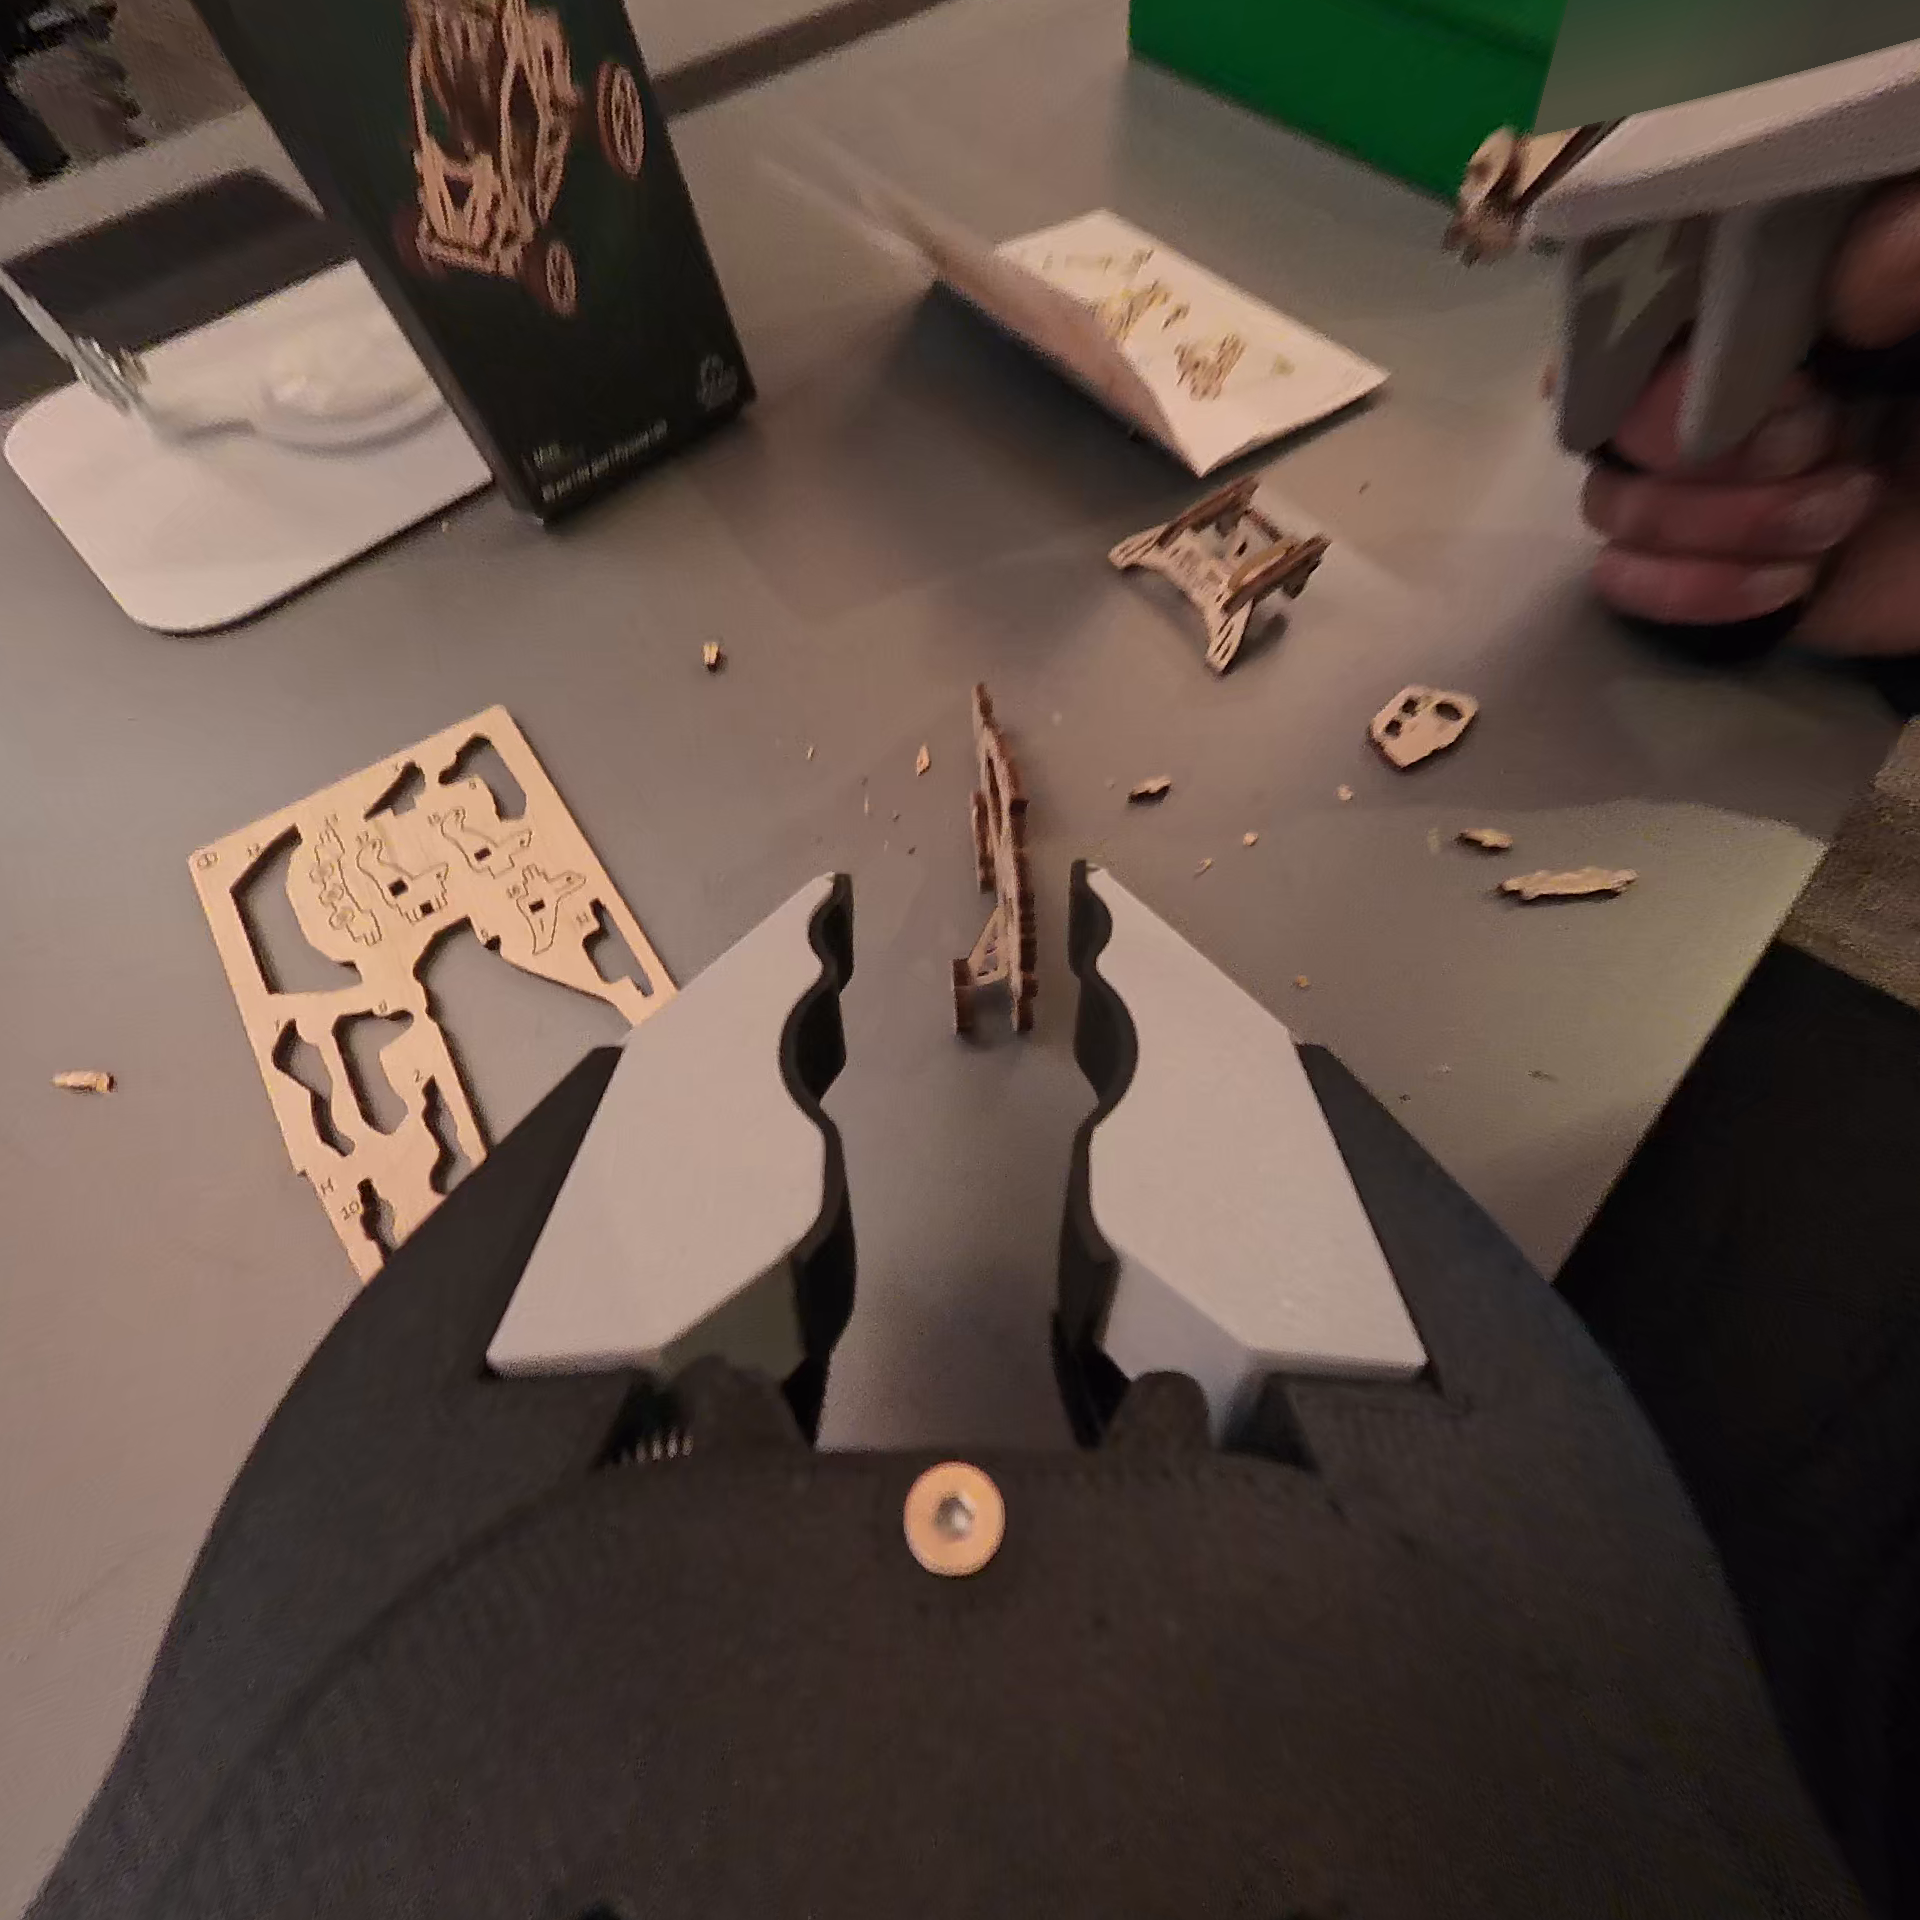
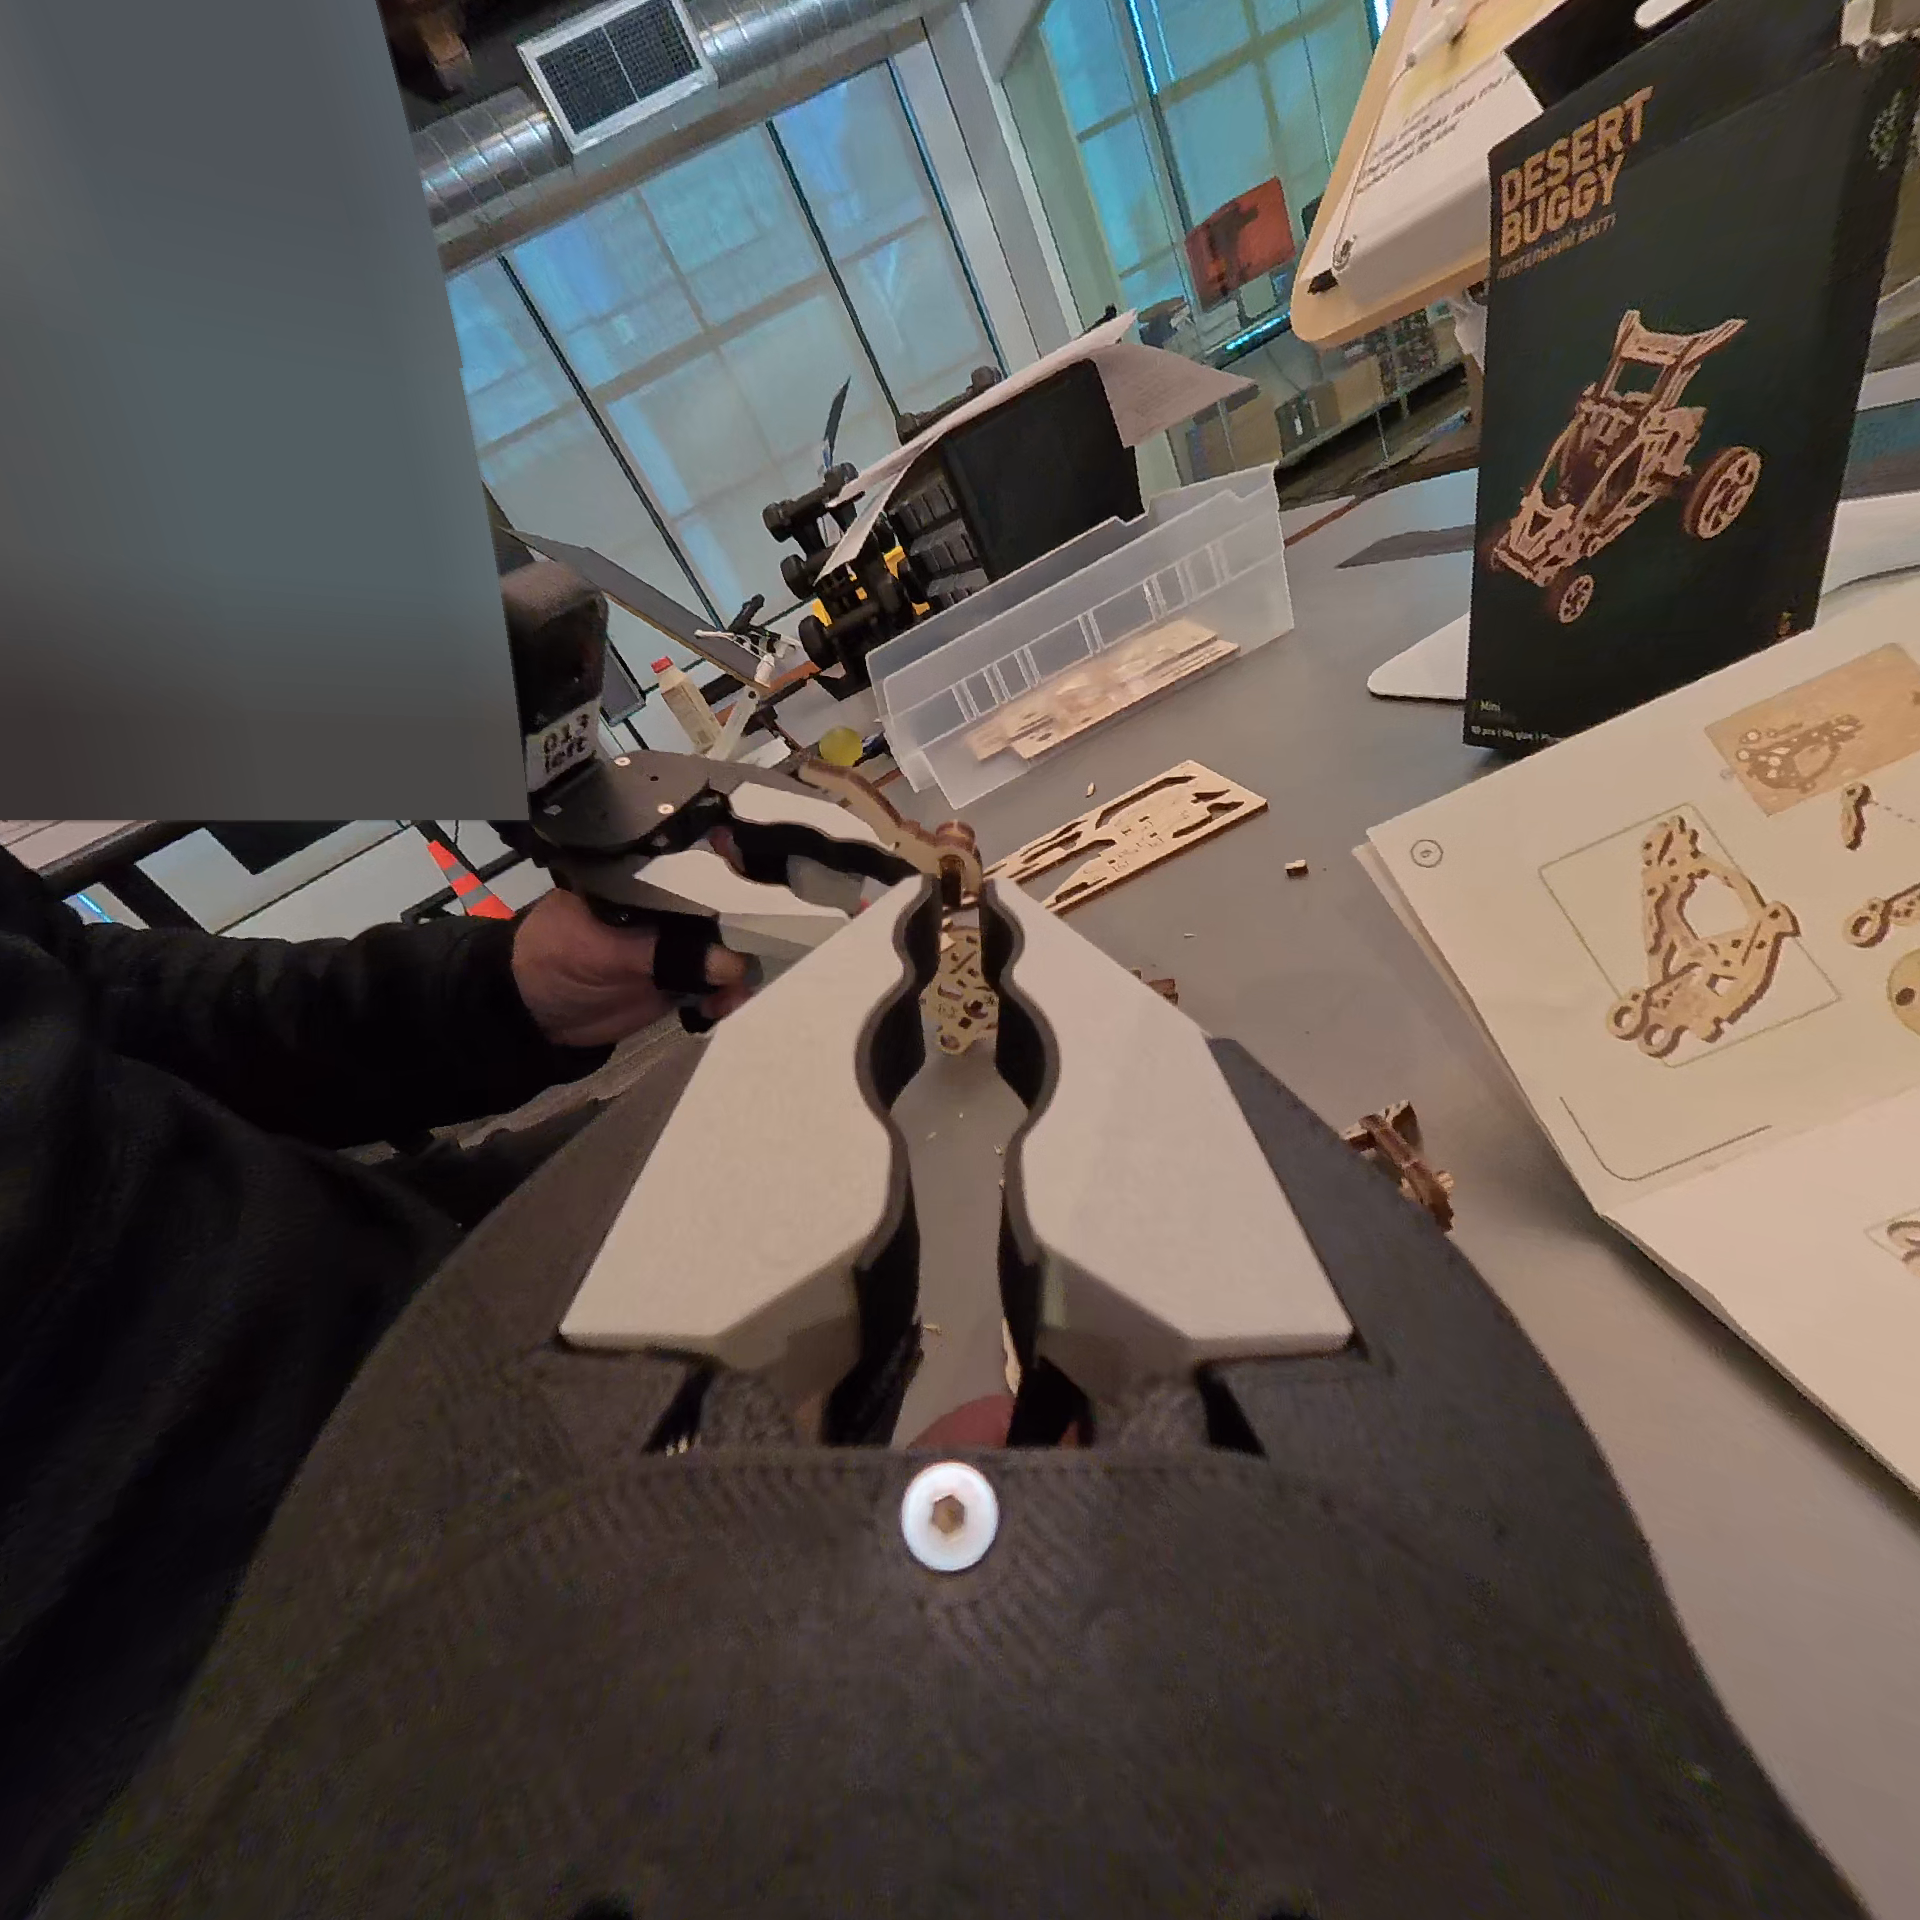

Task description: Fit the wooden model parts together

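Your right gripper (image 2: 951,904) pinches a wooden part (image 2: 961,997) at its tips, above the table (image 2: 1299,987). Your left gripper (image 1: 961,883) is wide open around an upright piece (image 1: 1000,873), pads clear of it. Only the left view shows that piece; only the right view shows the bin (image 2: 1081,644).

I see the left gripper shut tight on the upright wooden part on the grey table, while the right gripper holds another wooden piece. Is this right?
Not quite. In the left wrist view the left gripper is open: the upright wooden part stands between its fingers with a gap on both sides. The right gripper does hold a wooden piece.
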Demonstrator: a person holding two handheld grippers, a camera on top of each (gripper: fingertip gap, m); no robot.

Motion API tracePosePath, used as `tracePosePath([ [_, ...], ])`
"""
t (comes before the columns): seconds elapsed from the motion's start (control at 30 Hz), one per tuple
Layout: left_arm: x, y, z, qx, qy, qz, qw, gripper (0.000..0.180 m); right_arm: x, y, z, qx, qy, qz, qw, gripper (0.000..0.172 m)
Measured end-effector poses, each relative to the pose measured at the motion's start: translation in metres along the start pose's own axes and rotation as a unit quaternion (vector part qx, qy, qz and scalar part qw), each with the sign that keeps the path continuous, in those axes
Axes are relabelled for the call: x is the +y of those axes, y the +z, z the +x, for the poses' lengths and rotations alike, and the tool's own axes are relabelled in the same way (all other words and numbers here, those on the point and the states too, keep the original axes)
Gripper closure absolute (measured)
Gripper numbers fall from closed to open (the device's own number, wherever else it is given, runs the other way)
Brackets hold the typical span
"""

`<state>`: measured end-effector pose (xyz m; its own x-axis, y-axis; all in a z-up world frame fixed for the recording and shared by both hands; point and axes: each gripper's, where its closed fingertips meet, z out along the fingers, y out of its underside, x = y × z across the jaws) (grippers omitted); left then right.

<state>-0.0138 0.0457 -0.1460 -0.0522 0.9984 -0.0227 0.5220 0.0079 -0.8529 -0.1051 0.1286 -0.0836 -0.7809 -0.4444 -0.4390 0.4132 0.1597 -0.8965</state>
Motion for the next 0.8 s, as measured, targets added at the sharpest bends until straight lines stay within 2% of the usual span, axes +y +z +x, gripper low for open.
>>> tracePosePath([
  [0.4,0.019,0.014,0.003,0.011,0.000,-0.040,0.999,0.147,-0.002,-0.002,0.002,-0.007,0.016,0.009,1.000,0.168],
  [0.8,0.026,0.022,0.002,0.008,0.000,-0.054,0.998,0.174,0.001,0.001,0.003,-0.001,0.016,-0.003,1.000,0.168],
])
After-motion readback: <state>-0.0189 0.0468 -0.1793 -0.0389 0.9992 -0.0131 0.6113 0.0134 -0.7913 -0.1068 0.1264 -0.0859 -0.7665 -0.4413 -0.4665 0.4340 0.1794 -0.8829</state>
